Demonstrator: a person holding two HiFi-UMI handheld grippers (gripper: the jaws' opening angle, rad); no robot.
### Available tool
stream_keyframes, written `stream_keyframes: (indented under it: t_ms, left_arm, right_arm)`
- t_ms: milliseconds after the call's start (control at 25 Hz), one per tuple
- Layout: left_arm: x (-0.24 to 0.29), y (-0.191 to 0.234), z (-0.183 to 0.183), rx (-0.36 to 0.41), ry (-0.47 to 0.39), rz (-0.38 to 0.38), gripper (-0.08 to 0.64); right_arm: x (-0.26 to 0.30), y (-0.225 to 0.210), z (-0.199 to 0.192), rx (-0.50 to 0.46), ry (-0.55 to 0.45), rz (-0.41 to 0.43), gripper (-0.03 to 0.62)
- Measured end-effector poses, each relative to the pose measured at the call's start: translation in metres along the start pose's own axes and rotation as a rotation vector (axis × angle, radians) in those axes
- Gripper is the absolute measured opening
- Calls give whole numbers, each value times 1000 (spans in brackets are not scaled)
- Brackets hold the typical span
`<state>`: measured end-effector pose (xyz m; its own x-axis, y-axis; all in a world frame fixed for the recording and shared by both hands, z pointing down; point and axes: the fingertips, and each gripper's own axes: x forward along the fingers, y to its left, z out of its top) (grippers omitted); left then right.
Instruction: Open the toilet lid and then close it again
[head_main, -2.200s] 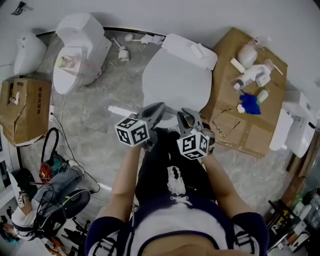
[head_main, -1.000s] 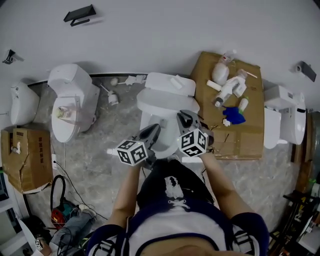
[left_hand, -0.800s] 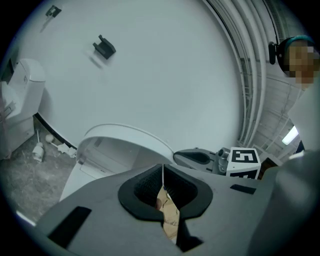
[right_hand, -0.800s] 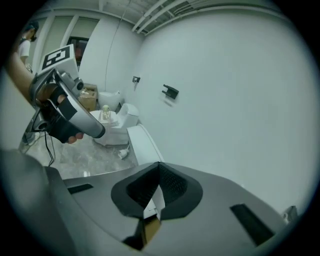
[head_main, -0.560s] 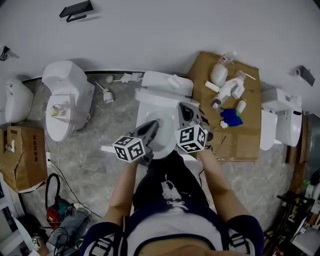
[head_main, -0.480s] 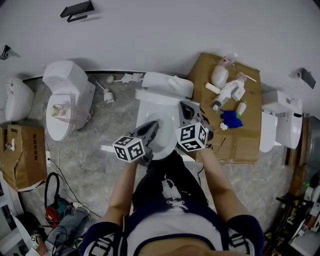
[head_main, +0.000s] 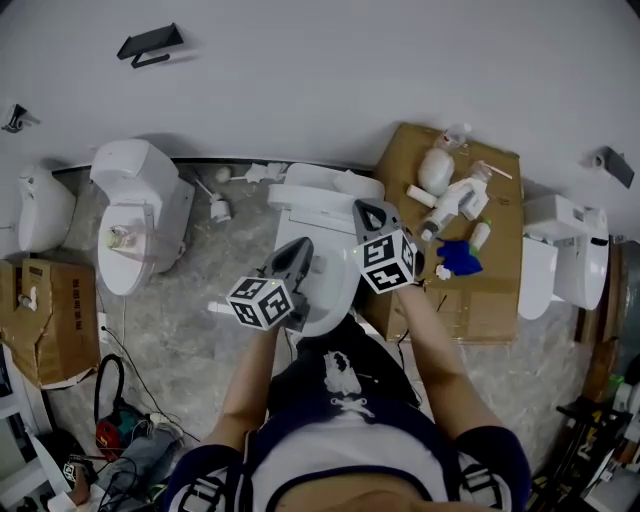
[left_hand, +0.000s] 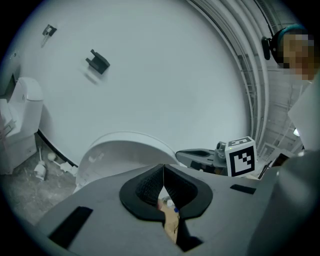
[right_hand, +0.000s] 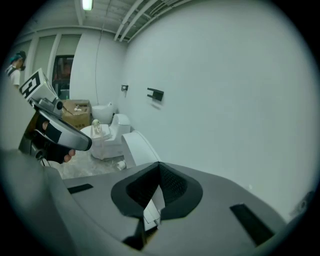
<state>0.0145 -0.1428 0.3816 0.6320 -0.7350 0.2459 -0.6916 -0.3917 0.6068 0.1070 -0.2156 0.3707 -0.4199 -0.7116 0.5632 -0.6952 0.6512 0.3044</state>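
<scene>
Head view: left tongs (head_main: 298, 246), right tongs (head_main: 364, 208) outstretched

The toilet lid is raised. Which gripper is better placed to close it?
Probably right: the right gripper is shut and sits beside the lid's top edge. The left gripper is lower, facing the lid.

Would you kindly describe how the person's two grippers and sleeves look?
The left gripper and right gripper are grey two-jaw tools with black ribbed pads, each carrying a white cube with black square markers. The person wears short dark sleeves with white stripes.
</scene>
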Motion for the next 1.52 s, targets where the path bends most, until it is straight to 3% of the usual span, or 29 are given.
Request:
stream_keyframes:
  t_ms: [200, 760, 1080, 1280, 1400, 1520]
  left_arm:
    - [11, -3, 16, 25, -37, -8, 6]
    - [38, -9, 29, 48, -39, 12, 6]
    - [46, -5, 59, 159, -61, 57, 6]
    - [50, -16, 73, 127, -105, 29, 6]
    - [54, -19, 71, 152, -89, 55, 6]
    - [58, -18, 72, 170, -69, 93, 6]
  right_arm:
    - [10, -20, 3, 100, -50, 21, 6]
    - [39, -66, 16, 137, -50, 4, 6]
    - [55, -91, 19, 193, -49, -3, 6]
    - [61, -101, 19, 245, -74, -22, 6]
    - [61, -103, 18, 275, -82, -33, 6]
    - [59, -100, 19, 244, -126, -29, 8]
